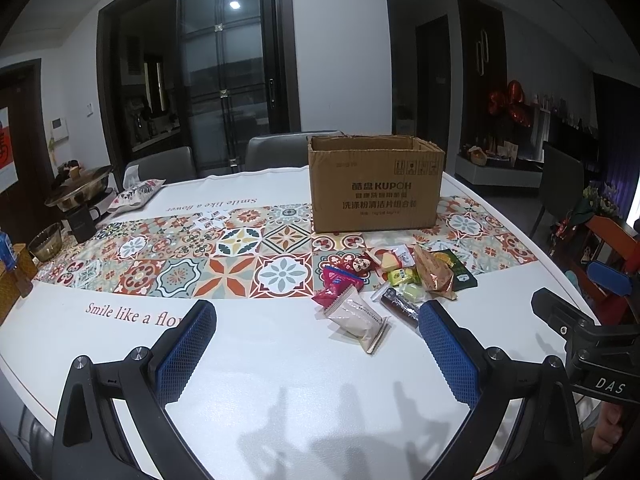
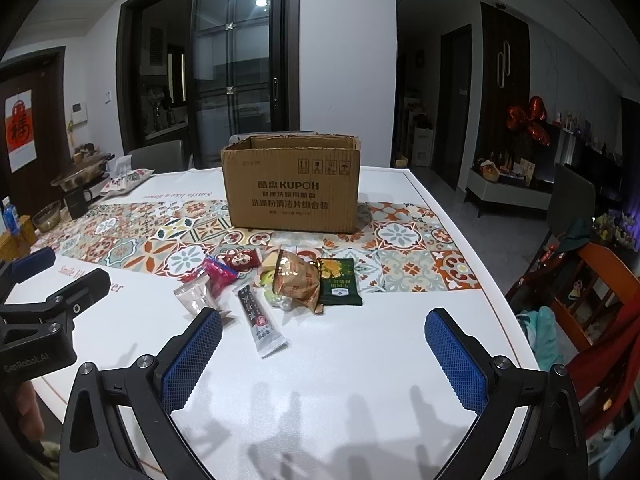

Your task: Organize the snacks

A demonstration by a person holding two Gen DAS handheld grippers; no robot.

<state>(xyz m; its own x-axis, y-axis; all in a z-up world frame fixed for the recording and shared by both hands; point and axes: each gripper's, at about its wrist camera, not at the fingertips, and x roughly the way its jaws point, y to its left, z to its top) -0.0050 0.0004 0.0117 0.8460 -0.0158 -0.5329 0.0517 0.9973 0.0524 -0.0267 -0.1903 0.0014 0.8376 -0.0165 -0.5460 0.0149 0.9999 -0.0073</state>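
Observation:
An open cardboard box (image 1: pixel 376 186) (image 2: pixel 292 192) stands on the patterned table runner. In front of it lies a loose pile of snack packets: a beige wrapped packet (image 1: pixel 358 320) (image 2: pixel 196 298), a pink packet (image 1: pixel 338 286) (image 2: pixel 218 274), a dark stick packet (image 1: pixel 398 304) (image 2: pixel 260 322), a crinkled gold bag (image 1: pixel 434 272) (image 2: pixel 298 280) and a dark green packet (image 1: pixel 460 270) (image 2: pixel 340 282). My left gripper (image 1: pixel 316 312) is open above the white tabletop, with the pile just beyond its right finger. My right gripper (image 2: pixel 324 320) is open too, holding nothing, with the stick packet near its left finger.
The white table (image 1: pixel 280 360) (image 2: pixel 380 340) ends at a curved edge on the right. A hotpot (image 1: pixel 80 188), a black mug (image 1: pixel 82 222), a glass bowl (image 1: pixel 46 240) and a tissue pouch (image 1: pixel 136 194) sit at the far left. Grey chairs (image 1: pixel 276 150) stand behind the table.

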